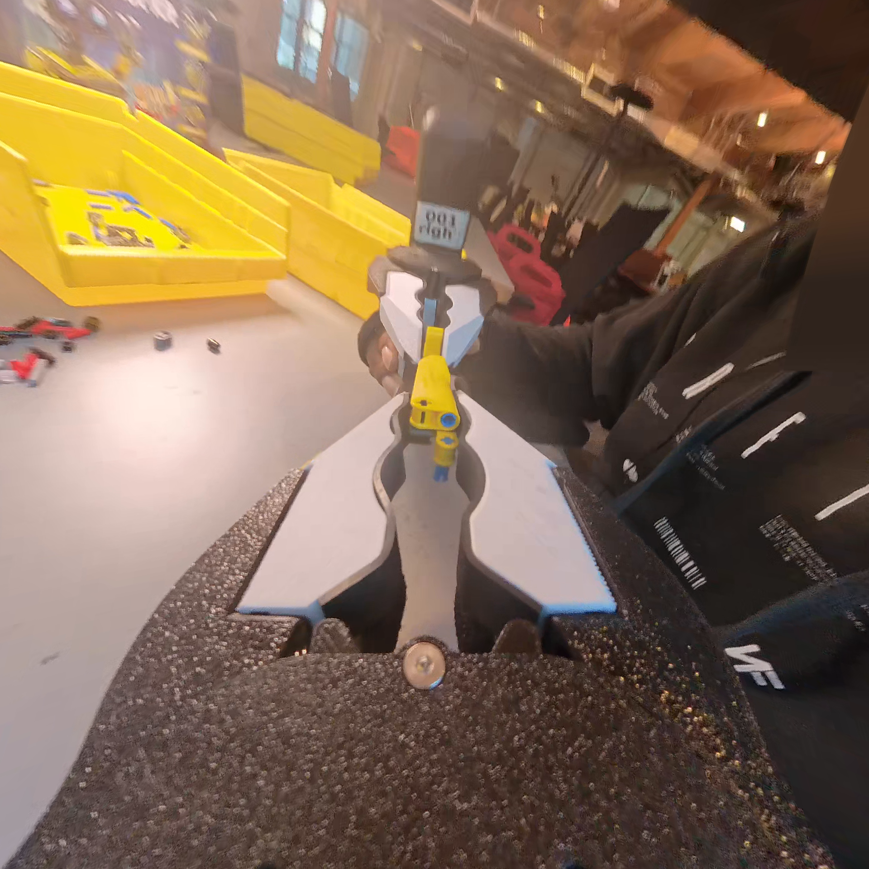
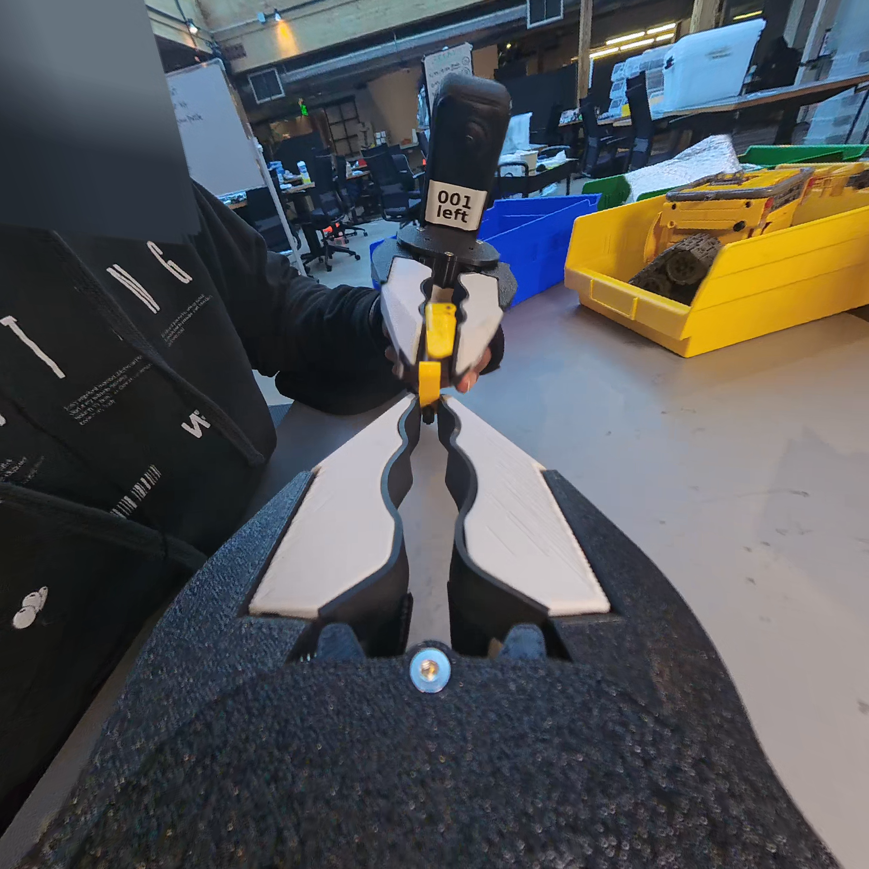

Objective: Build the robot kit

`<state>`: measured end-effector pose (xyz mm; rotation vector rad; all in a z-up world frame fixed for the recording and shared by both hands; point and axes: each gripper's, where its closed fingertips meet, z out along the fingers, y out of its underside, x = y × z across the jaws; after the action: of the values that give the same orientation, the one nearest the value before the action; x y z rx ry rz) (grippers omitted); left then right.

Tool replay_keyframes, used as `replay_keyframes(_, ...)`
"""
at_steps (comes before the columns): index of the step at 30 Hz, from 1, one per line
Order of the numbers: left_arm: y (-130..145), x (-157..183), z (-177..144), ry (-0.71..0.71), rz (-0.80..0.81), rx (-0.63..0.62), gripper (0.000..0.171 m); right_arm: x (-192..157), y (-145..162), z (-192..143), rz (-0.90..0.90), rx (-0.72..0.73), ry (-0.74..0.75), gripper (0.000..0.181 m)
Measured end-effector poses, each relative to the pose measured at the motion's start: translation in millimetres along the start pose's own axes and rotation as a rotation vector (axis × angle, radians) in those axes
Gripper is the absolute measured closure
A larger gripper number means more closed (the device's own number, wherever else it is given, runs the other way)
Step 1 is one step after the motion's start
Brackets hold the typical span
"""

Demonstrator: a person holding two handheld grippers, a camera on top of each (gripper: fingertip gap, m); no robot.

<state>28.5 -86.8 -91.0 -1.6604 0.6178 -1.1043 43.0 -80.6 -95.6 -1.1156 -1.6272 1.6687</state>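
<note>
My two grippers meet tip to tip above the grey table [image 2: 658,470]. In the left wrist view, my left gripper [image 1: 430,406] is shut on a yellow toy connector [image 1: 430,390] with a blue pin [image 1: 449,419]; a smaller yellow piece [image 1: 444,446] hangs below it. Facing it, my right gripper [image 1: 435,359] is shut on a yellow beam [image 1: 433,339] that touches the connector. In the right wrist view, my right gripper [image 2: 429,402] pinches the yellow beam [image 2: 429,378], and the left gripper [image 2: 435,374] grips the yellow connector [image 2: 439,329].
Yellow bins [image 1: 164,268] holding small parts stand at the back left, with red toy car pieces [image 1: 47,329] and small black parts [image 1: 162,339] on the table. A yellow bin [image 2: 752,319] holds a tracked toy vehicle [image 2: 682,254]; a blue bin [image 2: 531,235] stands behind. A person's black sleeve [image 2: 305,329] is close. My two grippers' fingertips are within a few centimetres of each other.
</note>
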Motion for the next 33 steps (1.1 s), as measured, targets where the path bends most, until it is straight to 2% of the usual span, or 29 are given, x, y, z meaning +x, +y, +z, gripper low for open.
replay_keyframes(1,-7.1,-4.0,-9.0,-0.013,-0.009,0.031,0.157,7.8,-2.0,-10.2,0.016,0.017,0.03,0.175)
replay_keyframes(3,-4.0,-7.9,-11.7,-0.055,0.046,-0.004,0.157,14.2,-8.1,-23.4,0.01,0.044,0.061,0.175)
replay_keyframes(6,-2.9,-1.3,0.2,-0.018,0.031,-0.006,0.156,5.5,-21.0,-13.3,-0.014,0.067,0.022,0.175)
replay_keyframes(18,0.0,0.9,4.2,0.018,0.011,0.016,0.156,2.8,-4.0,-0.3,0.02,-0.006,0.002,0.174)
replay_keyframes(33,3.9,2.6,8.1,0.022,0.017,0.0,0.156,0.0,-5.2,2.3,0.033,-0.01,0.012,0.175)
